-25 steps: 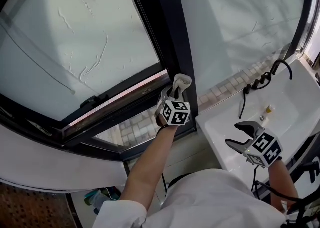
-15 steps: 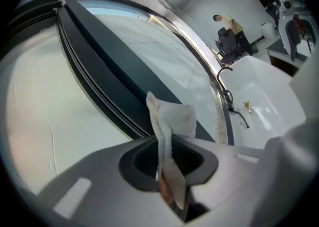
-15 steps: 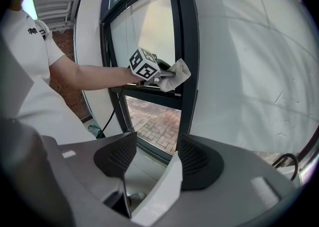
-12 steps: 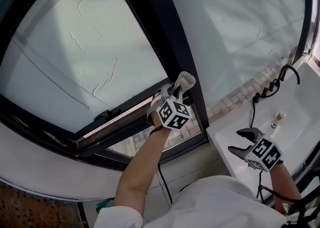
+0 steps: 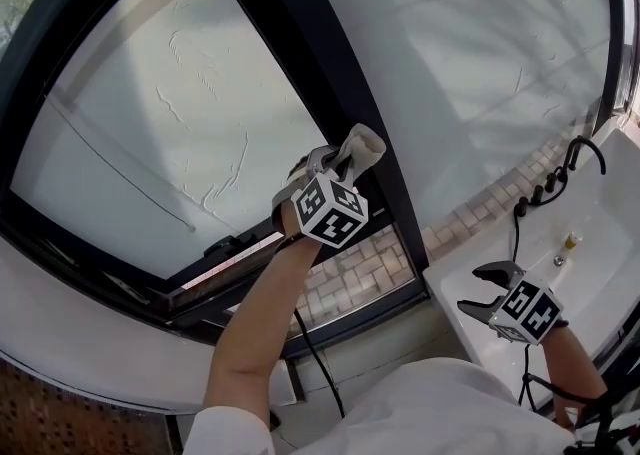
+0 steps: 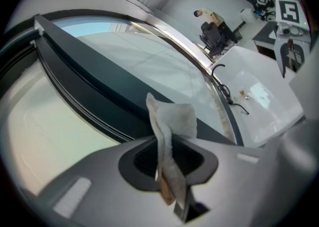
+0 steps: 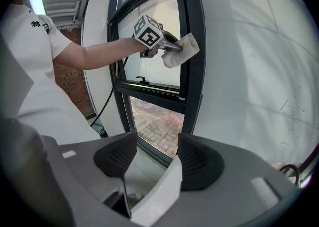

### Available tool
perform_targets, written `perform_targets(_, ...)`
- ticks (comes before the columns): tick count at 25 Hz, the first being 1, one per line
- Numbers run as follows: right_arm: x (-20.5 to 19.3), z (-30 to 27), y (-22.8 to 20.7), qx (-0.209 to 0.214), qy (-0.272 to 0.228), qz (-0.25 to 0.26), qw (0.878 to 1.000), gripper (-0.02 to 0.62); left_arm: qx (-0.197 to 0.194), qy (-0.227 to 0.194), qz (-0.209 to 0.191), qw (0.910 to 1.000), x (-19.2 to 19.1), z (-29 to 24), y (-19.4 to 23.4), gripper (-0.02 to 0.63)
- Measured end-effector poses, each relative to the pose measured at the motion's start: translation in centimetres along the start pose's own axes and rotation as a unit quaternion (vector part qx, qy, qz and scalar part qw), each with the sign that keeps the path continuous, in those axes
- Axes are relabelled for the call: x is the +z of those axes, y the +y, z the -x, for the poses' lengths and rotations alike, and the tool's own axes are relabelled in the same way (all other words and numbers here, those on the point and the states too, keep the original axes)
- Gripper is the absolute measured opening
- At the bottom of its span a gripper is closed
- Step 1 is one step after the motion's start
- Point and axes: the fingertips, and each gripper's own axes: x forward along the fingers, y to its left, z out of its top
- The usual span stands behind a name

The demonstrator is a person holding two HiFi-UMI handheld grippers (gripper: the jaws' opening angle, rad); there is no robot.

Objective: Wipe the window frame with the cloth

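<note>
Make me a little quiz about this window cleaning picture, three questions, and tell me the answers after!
1. True or false: the right gripper is holding the cloth.
2. Where is the cloth held up? A) at the dark window frame B) in the sink C) on the brick paving
3. Fill in the missing word: the right gripper's jaws are ____, with nothing between them.

Key:
1. False. The left gripper is clamped on it.
2. A
3. open
</note>
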Motion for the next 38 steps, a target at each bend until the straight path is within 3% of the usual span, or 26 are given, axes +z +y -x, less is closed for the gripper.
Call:
perform_targets(11, -1.4, -0.1, 0.5, 0.011, 0.010, 0.006, 1.000, 0.264, 0.007, 0.013, -0.098, 0.9951, 4.0, 3.1, 6.6, 0.087)
perform_targets(19, -2.1, 0.4, 0.4, 0.007, 0.011, -0.002, 1.000, 0.263, 0.041, 0.023, -0.160, 0.9860, 7.9, 6.0, 13.3, 0.087)
perform_targets(30, -2.7, 0.6, 0.7, 0.006, 0.009, -0.010, 1.000, 0.264, 0.069, 0.032, -0.182, 0.9804, 13.3, 10.3, 23.4, 0.091)
perform_targets(38, -3.5, 0.8, 1.0, 0.004, 0.016, -0.012, 1.000, 0.263, 0.143, 0.043, -0.207, 0.9668, 17.6, 13.8, 31.4, 0.092)
